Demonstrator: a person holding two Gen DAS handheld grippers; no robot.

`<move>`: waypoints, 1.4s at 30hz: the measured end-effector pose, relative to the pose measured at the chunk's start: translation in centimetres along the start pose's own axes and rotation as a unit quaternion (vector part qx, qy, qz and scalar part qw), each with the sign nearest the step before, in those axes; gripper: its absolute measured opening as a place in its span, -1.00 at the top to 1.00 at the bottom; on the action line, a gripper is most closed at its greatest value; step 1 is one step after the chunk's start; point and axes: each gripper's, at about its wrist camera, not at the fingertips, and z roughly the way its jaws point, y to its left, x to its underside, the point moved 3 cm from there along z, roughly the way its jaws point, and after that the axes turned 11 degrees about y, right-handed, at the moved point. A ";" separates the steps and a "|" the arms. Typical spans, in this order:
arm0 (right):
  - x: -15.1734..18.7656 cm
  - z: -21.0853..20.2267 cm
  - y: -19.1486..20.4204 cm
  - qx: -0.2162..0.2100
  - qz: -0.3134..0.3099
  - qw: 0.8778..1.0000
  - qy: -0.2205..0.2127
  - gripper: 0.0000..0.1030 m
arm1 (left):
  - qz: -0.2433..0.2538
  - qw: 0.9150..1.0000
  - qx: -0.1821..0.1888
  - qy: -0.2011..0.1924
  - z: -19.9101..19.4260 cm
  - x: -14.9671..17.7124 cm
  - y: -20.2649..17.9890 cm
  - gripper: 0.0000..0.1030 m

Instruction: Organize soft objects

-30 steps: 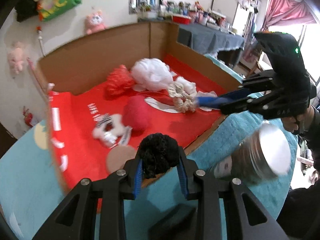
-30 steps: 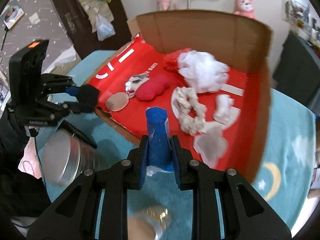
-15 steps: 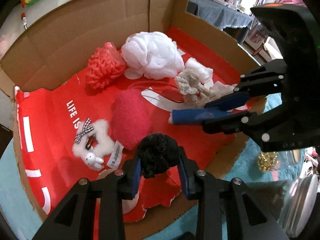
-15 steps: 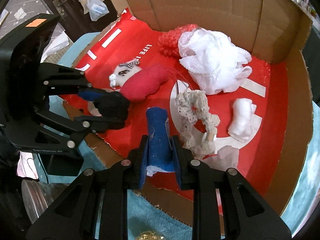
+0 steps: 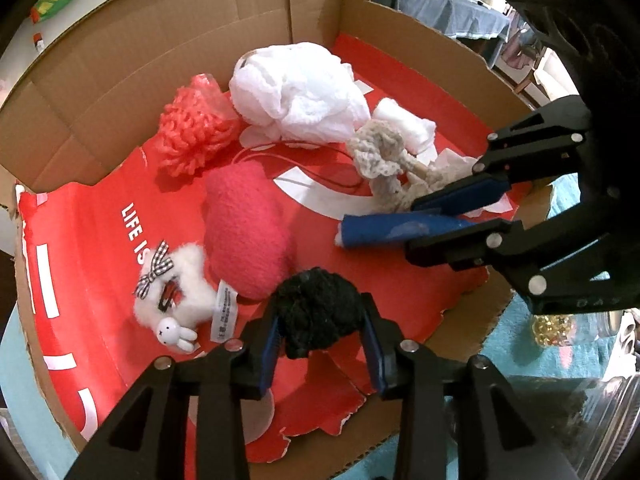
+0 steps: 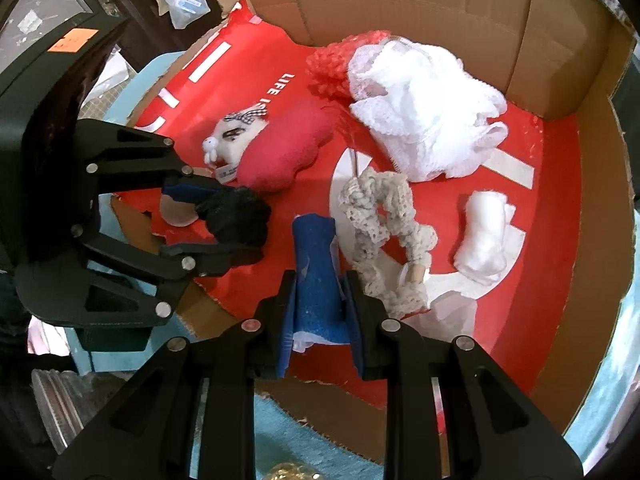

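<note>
Fuzzy black pompom [image 5: 316, 312], blue foam roll [image 6: 318, 280], cardboard box [image 5: 200, 60]

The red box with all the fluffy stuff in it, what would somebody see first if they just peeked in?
Probably the big white frilly bundle at the back of the cardboard box, bright against the red lining, with a pink fuzzy cushion lying near the middle. Up front, the left claw is opening around a black pom-pom, while the right claw grips a blue roll.

both point steeply down: left gripper [image 5: 320, 330] jaws opening around a black woolly pompom [image 5: 316, 312], right gripper [image 6: 318, 300] clamps a blue foam piece [image 6: 316, 276].
</note>
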 end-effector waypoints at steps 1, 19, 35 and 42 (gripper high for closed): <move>-0.2 0.1 -0.1 0.002 0.002 1.000 0.001 0.57 | -0.001 1.000 0.000 0.000 0.2 -0.1 -0.1 0.21; -0.8 0.6 0.2 0.012 0.006 1.000 0.009 0.52 | -0.025 0.999 0.007 -0.029 -1.6 1.0 1.6 -0.28; 2.3 -5.2 0.6 0.061 0.088 0.993 -0.059 -0.40 | -0.158 0.981 -0.003 -0.110 -6.9 5.0 2.6 -0.97; 4.6 -5.7 0.2 0.079 0.162 0.980 -0.078 -0.51 | -0.206 0.972 -0.017 -0.112 -7.1 5.8 1.6 -0.99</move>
